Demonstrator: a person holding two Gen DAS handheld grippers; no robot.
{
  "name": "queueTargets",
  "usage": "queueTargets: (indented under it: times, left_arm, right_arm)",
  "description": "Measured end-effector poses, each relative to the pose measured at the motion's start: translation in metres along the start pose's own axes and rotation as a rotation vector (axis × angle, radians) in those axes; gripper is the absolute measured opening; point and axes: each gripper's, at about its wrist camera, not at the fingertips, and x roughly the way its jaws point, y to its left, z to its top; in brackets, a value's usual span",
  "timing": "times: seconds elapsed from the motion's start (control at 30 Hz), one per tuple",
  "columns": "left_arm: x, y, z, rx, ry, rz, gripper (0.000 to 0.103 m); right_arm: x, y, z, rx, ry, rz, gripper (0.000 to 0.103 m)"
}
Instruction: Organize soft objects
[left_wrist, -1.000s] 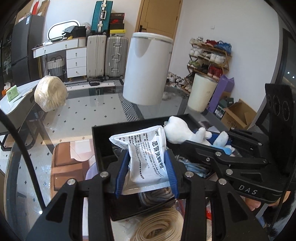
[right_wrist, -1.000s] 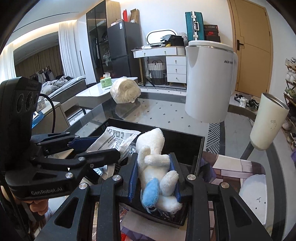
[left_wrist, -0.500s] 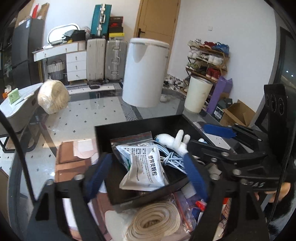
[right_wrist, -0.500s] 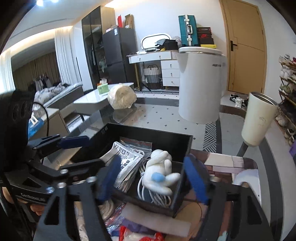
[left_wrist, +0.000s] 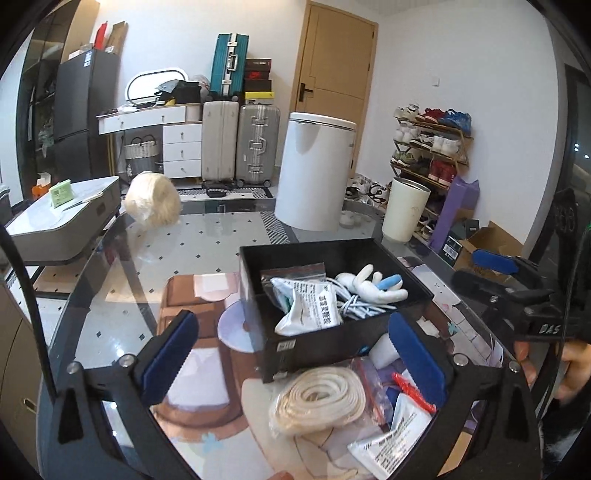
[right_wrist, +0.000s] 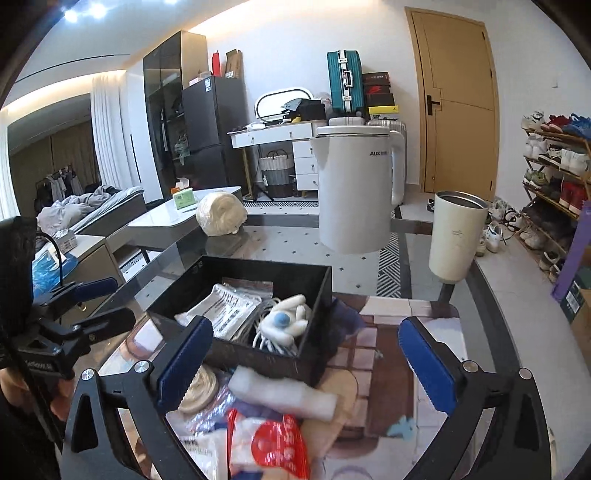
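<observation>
A black box (left_wrist: 258, 273) (right_wrist: 177, 288) stands on the glass table. In it lie a white printed packet (left_wrist: 314, 310) (right_wrist: 225, 314), a white plush toy with a blue part (left_wrist: 373, 288) (right_wrist: 284, 321) and a pale cable. My left gripper (left_wrist: 295, 354) is open and empty, held back above the box's near edge. My right gripper (right_wrist: 306, 354) is open and empty, also above the box's near side. In front of the box lie a coiled white strap (left_wrist: 321, 398), a white foam roll (right_wrist: 280, 391), a red-printed bag (right_wrist: 273, 450) and other packets.
A white kettle (left_wrist: 314, 173) (right_wrist: 354, 192) and a cream cup (left_wrist: 406, 210) (right_wrist: 458, 236) stand behind the box. A cream yarn bundle (left_wrist: 153, 203) (right_wrist: 221, 214) sits at the far left of the table. Suitcases, a dresser and a shoe rack line the walls.
Both grippers opened and pulled back and up from the box. The packet and the plush toy, held a second ago, now lie in the box.
</observation>
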Motion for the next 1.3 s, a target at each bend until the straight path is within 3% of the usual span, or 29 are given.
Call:
queueTargets:
  times: [0.47,1.3]
  left_arm:
    - [-0.012,-0.001,-0.030,-0.018,0.017,0.061,0.103]
    - [-0.009,-0.018,-0.070,0.020,0.110,0.038,0.103]
  right_arm:
    - [-0.018,0.011,-0.039,-0.036,0.082,0.006,0.102]
    - [0.011,0.018,-0.073,-0.030,0.219,0.022,0.102]
